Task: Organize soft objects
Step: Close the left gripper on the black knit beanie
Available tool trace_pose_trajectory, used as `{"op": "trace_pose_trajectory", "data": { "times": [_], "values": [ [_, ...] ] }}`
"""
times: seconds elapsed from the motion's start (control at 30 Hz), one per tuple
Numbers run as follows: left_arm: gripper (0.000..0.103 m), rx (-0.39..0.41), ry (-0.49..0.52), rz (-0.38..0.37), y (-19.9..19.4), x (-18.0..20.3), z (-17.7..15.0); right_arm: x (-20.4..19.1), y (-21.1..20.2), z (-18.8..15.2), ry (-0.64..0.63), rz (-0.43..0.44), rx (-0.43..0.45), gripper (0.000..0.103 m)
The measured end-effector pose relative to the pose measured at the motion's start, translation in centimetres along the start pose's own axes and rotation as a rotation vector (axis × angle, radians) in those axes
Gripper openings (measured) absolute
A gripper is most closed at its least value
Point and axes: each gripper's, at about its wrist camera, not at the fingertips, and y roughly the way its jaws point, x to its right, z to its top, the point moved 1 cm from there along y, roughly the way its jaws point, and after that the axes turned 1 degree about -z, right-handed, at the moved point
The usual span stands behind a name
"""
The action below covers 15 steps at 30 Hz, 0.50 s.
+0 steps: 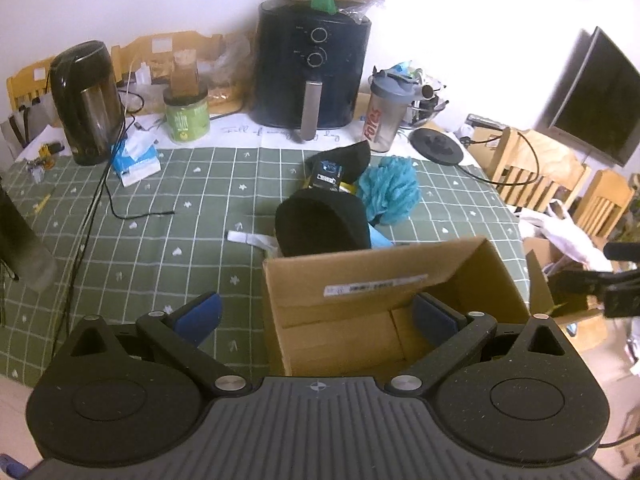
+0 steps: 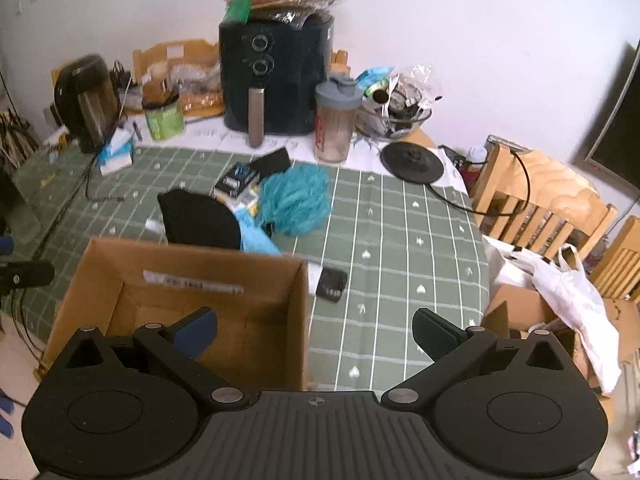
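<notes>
Bench [image 2: 400, 240] under a green checked cloth carries an open, seemingly empty cardboard box [image 2: 192, 280] at its near edge, both hand-held grippers hovering there with jaws apart and holding nothing. Beyond the box's far wall, toward the bench's middle, lie a black cap [image 2: 200, 220], domed and limp, and just right of it a fluffy teal bath pouf [image 2: 298, 198]. The right hand-held gripper [image 2: 314, 330] looks nearer the pouf, the left hand-held gripper [image 1: 316, 312] faces the cap.

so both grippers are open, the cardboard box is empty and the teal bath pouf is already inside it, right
Not quite: the teal bath pouf is not in the cardboard box; it lies on the green checked tablecloth beyond the box, beside the black cap, as the right wrist view shows. The left gripper and right gripper are open, and the box looks empty.
</notes>
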Motion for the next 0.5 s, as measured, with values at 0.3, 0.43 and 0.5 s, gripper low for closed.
{"op": "trace_pose_trajectory", "data": {
  "times": [0.3, 0.43, 0.5],
  "values": [
    [0.103, 0.021, 0.001, 0.003, 1.5, 0.4, 3.6, 4.4, 4.0, 1.7, 0.06, 0.062, 0.018, 0.103],
    [0.103, 0.047, -0.01, -0.005, 2.1, 0.7, 5.2, 5.8, 5.2, 2.1, 0.057, 0.084, 0.027, 0.103],
    [0.103, 0.047, -0.013, -0.006, 2.6, 0.9, 5.9, 6.4, 5.6, 2.3, 0.05, 0.09, 0.034, 0.103]
  ]
}}
